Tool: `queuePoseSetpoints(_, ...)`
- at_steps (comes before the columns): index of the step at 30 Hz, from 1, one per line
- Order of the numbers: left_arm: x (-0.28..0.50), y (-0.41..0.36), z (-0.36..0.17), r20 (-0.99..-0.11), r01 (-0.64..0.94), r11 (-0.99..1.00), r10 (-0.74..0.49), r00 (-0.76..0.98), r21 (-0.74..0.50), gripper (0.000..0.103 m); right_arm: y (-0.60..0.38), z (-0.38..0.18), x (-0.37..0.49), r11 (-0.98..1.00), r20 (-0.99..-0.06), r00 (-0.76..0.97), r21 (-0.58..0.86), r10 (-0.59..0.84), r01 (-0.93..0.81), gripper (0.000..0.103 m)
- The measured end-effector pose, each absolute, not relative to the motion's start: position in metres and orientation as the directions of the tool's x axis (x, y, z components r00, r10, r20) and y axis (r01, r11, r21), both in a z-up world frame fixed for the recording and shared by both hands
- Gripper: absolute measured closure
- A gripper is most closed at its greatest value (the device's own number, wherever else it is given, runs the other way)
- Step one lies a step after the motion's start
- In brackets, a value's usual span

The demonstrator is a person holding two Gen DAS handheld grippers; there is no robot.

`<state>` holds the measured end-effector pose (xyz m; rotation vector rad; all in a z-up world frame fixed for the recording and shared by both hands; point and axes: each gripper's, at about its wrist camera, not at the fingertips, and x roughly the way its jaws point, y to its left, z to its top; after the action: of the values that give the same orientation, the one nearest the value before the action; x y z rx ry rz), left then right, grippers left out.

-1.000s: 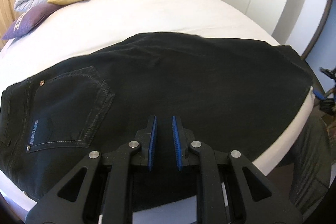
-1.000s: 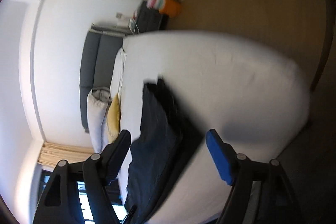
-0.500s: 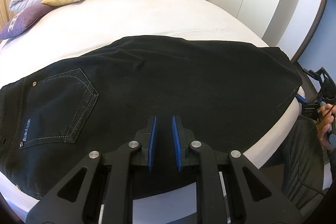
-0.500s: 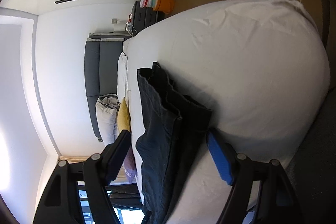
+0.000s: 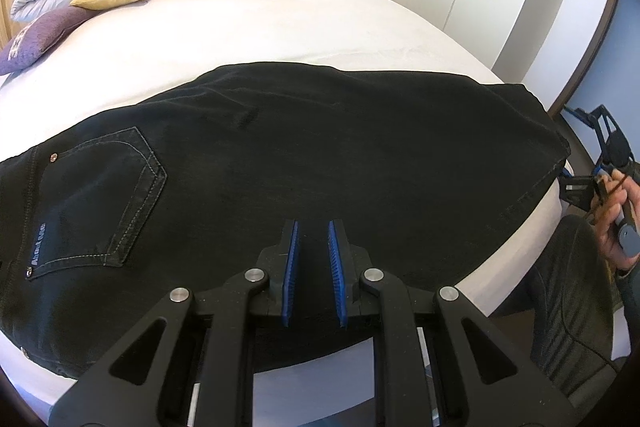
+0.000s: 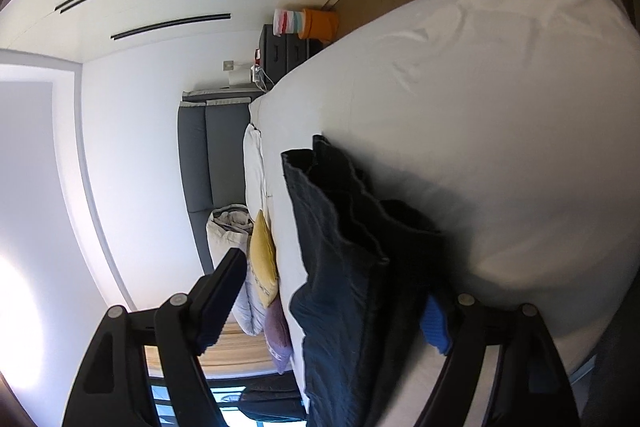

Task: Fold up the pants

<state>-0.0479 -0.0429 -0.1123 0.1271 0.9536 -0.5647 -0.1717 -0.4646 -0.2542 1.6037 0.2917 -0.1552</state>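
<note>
- Here, the black pants (image 5: 304, 163) lie flat across the near edge of the white bed (image 5: 280, 23), already doubled leg over leg; the back pocket (image 5: 100, 203) and waist sit at the left of the left wrist view, the leg hems (image 6: 340, 187) at the right.
- The left tool (image 5: 313, 267) hovers over the middle of the pants, its blue pads nearly pressed together with only a narrow gap, and nothing between them.
- The right tool (image 6: 332, 303), seen in its own view turned on its side, has its jaws spread wide and opening further; the hem end lies between them, but the pads do not press on it.
- Risk: the hem shows several stacked, wavy layers; a pinch that is too shallow could catch only the top layers, so the lower ones would drag or slip and spoil the fold.
- Risk: the pants lie close to the mattress edge, so an off-line pull could slide them toward the floor.
- Risk: the left tool grips nothing, so the middle could shift when the hem is lifted.
</note>
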Motion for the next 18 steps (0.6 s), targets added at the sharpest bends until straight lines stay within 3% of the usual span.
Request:
queuePoseSetpoints(3,-0.048,-0.044,-0.113,-0.802,0.515,0.846,-0.402,0.442,-0.141,0.088,-0.467,-0.254,-0.17,-0.064,-0.259,0.962,0.962,0.089,0.265,0.028)
queuePoseSetpoints(6,-0.047,-0.044,-0.114,-0.803,0.514,0.845,-0.404,0.438,-0.145,0.088,-0.469,-0.257,-0.169,-0.06,-0.28,0.954,0.956,0.106,0.287,0.053)
queuePoseSetpoints(8,-0.046,-0.045,-0.114,-0.803,0.516,0.843,-0.409,0.434,-0.151,0.088,-0.47,-0.263,-0.168,-0.057,-0.306,0.944,0.948,0.121,0.315,0.077)
queuePoseSetpoints(10,-0.045,-0.047,-0.115,-0.804,0.52,0.84,-0.412,0.429,-0.154,0.088,-0.471,-0.267,-0.168,-0.051,-0.322,0.939,0.943,0.125,0.33,0.087)
queuePoseSetpoints(18,-0.026,-0.059,-0.115,-0.798,0.507,0.837,-0.443,0.407,-0.206,0.088,-0.474,-0.252,-0.158,0.112,-0.393,0.91,0.918,0.13,0.38,0.092)
